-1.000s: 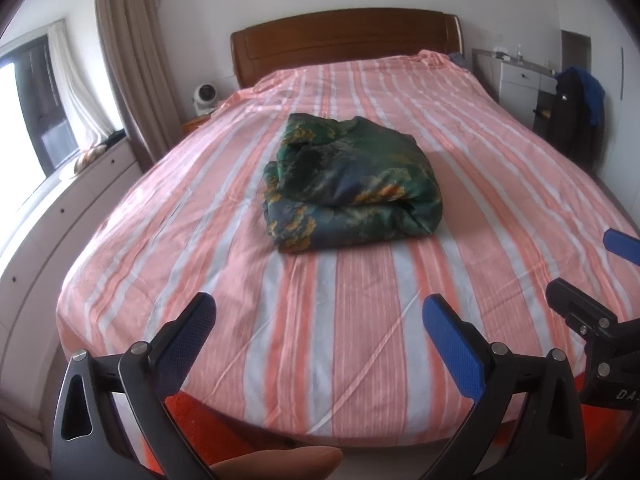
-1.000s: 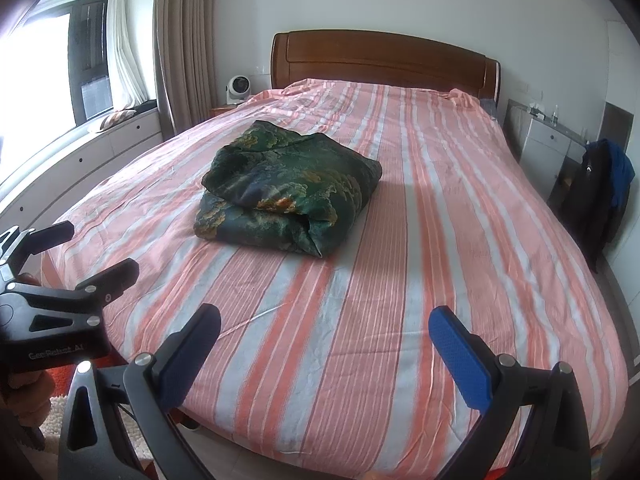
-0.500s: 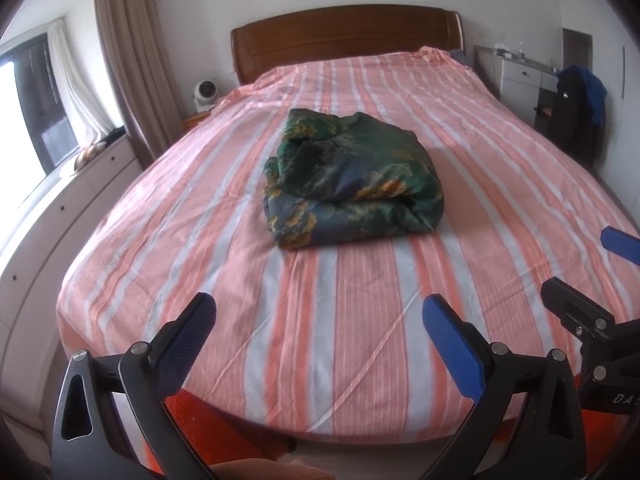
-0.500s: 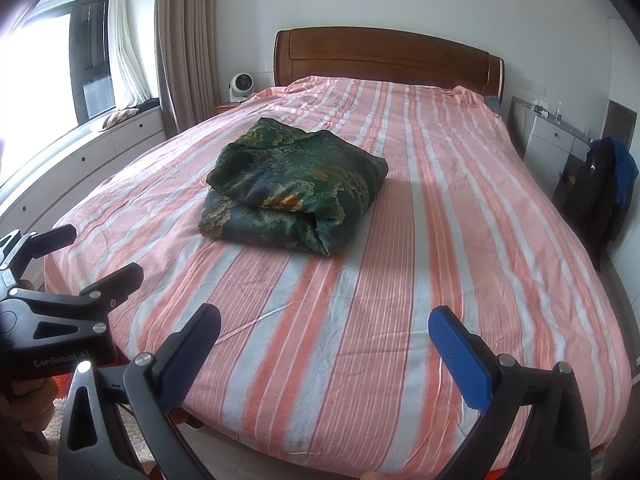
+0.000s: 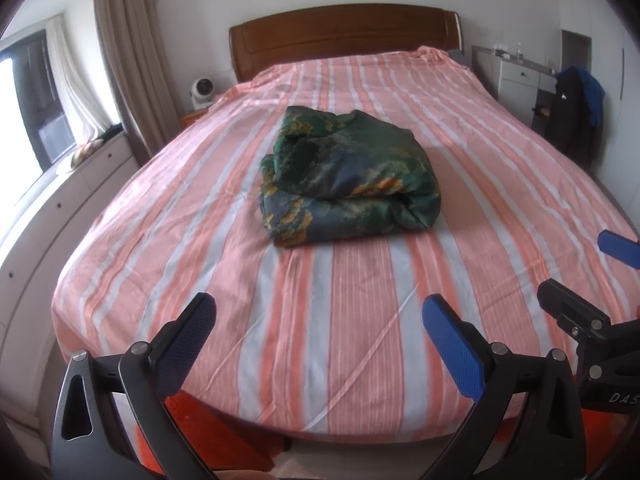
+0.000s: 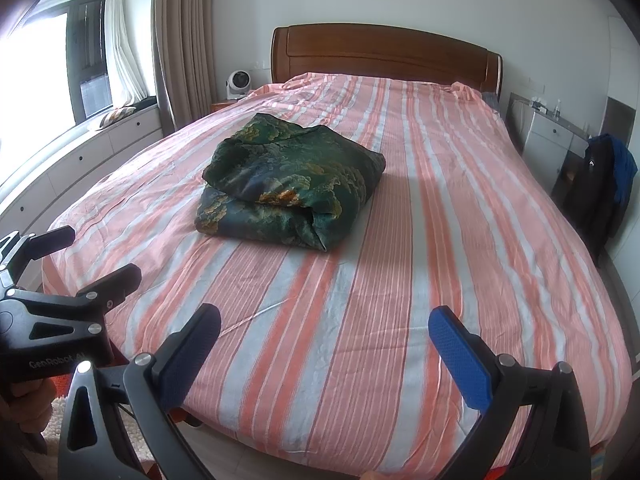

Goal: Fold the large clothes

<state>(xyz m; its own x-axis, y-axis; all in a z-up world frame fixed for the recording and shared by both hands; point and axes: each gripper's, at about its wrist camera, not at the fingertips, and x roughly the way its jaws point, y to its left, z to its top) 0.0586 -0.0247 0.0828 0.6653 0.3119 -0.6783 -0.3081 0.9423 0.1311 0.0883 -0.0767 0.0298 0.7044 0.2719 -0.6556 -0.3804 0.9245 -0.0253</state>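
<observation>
Green patterned folded garment [image 5: 348, 178] is seen unmoved on the striped bed [image 5: 360, 320]; left hand-held gripper [image 5: 320, 320] and right hand-held gripper [image 6: 324, 330] are kept spread, held slightly nearer than before

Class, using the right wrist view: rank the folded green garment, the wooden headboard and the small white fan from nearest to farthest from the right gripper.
From the right gripper:
1. Folded green garment, mid-bed, slightly to the left.
2. and 3. Small white fan, beside the bed's far left corner, and wooden headboard, along the far wall: too close to call.
</observation>
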